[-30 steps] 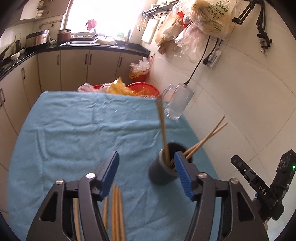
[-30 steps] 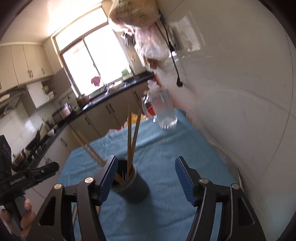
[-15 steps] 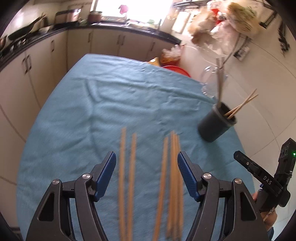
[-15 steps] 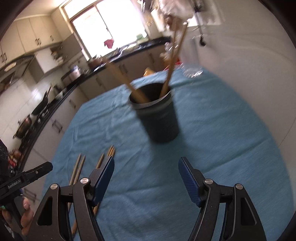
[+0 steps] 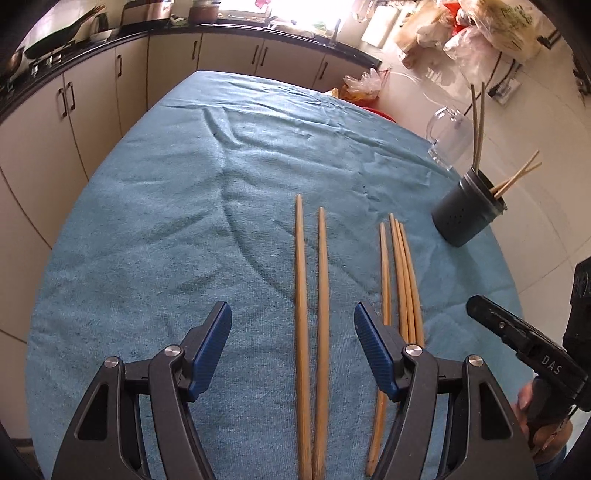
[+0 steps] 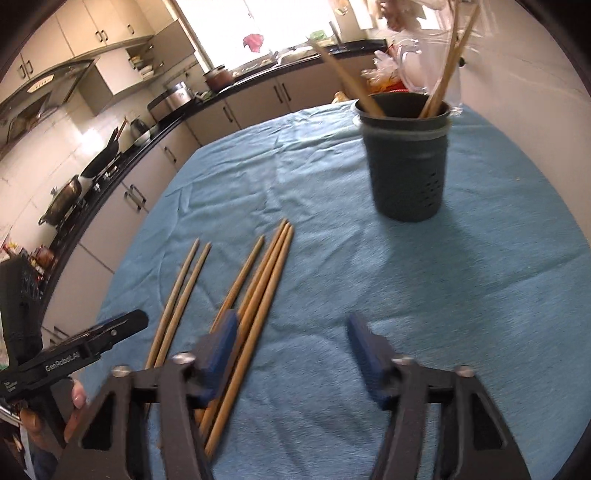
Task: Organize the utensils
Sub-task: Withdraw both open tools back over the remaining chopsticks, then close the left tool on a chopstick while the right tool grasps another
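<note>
Several wooden chopsticks lie on the blue cloth point(image 5: 147, 229): a pair point(image 5: 310, 317) between my left gripper's fingers and a bunch point(image 5: 402, 277) just to its right. They also show in the right wrist view, the pair point(image 6: 181, 291) and the bunch point(image 6: 258, 280). A dark holder cup point(image 5: 466, 214) point(image 6: 406, 162) stands at the far right with several chopsticks in it. My left gripper point(image 5: 291, 332) is open and empty above the pair. My right gripper point(image 6: 288, 343) is open and empty, its left finger point(image 6: 218, 343) over the bunch.
A clear glass mug point(image 5: 448, 138) stands behind the holder by the tiled wall. Kitchen cabinets and a counter point(image 5: 110, 33) run along the left and back. A red bin with bags point(image 5: 364, 86) sits beyond the table's far edge.
Both grippers have pulled back from the holder and tilted down toward the loose chopsticks. The left now sits over the pair, the right beside the bunch. Both stay open.
</note>
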A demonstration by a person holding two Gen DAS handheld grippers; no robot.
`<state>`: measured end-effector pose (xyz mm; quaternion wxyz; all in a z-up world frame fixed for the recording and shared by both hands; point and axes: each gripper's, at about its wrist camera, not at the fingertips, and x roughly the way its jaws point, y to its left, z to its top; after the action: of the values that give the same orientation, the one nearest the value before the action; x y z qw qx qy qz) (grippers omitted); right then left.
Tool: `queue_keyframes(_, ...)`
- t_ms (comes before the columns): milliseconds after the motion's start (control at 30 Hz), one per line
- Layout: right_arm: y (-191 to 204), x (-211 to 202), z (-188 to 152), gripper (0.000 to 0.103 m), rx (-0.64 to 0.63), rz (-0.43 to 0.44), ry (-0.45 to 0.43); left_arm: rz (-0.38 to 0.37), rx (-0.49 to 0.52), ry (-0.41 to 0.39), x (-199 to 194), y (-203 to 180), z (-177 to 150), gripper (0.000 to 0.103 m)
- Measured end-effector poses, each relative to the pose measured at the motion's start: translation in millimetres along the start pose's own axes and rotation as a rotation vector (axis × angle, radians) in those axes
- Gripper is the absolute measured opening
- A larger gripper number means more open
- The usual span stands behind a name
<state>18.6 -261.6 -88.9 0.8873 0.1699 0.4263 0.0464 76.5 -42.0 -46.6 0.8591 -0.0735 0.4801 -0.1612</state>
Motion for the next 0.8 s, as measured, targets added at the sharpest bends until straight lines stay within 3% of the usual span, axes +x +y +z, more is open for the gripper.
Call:
queue_keyframes(100,2.9,3.3,-1.8,0.052,-0.004,0.003,0.010,0.008,0.027,0.015,9.6,-5.3,3.8,0.067)
queue_keyframes(233,0.9,1.8,-1.4,0.052,0.001,0.003,0.008,0.034,0.044,0.054,28.5,-7.7,10.5,0.048)
queue_keyframes(367,-2.8,0.0,-0.5,0.052,0.002,0.007,0.008,0.052,0.061,0.047,36.7,-11.0,19.2,0.039)
queue_keyframes(533,-3.6,5.5,5.8,0.043,0.013,0.017,0.036,0.145,0.056,0.042,44.6,-9.7,29.6,0.016)
queue_keyframes(800,-4.0,45.0,33.1,0.032,0.084,0.046,0.166,0.127,-0.026,0.038,29.2,12.9,18.1,0.009)
